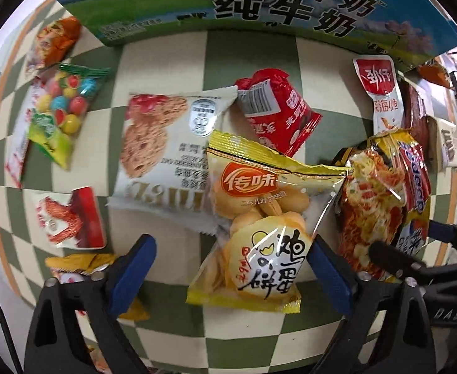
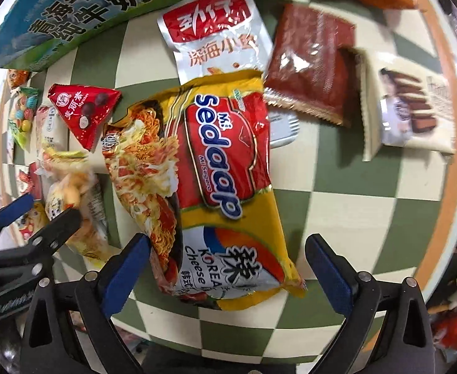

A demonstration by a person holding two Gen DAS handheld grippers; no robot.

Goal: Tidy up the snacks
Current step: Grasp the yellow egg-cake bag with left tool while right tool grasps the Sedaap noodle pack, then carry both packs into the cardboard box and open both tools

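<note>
Snack packets lie scattered on a round green-and-cream checked table point(image 2: 353, 193). In the left wrist view my left gripper point(image 1: 231, 271) points down at a yellow egg-biscuit packet point(image 1: 253, 233), which lies between its blue pads. The right pad is at the packet's edge, the left pad stands apart, so the gripper is open. In the right wrist view my right gripper point(image 2: 230, 269) is open over a yellow-and-red instant noodle packet point(image 2: 222, 187), whose lower end lies between its pads. The noodle packet point(image 1: 381, 205) lies just right of the biscuit packet.
A blue-and-green milk carton box point(image 1: 259, 6) stands at the far side. Around lie a white oat cookie packet point(image 1: 166, 155), a red triangular packet point(image 1: 278, 112), a candy bag point(image 1: 63, 109), a silver fish snack point(image 2: 216, 31), a dark red packet point(image 2: 312, 62) and a chocolate wafer packet point(image 2: 415, 109).
</note>
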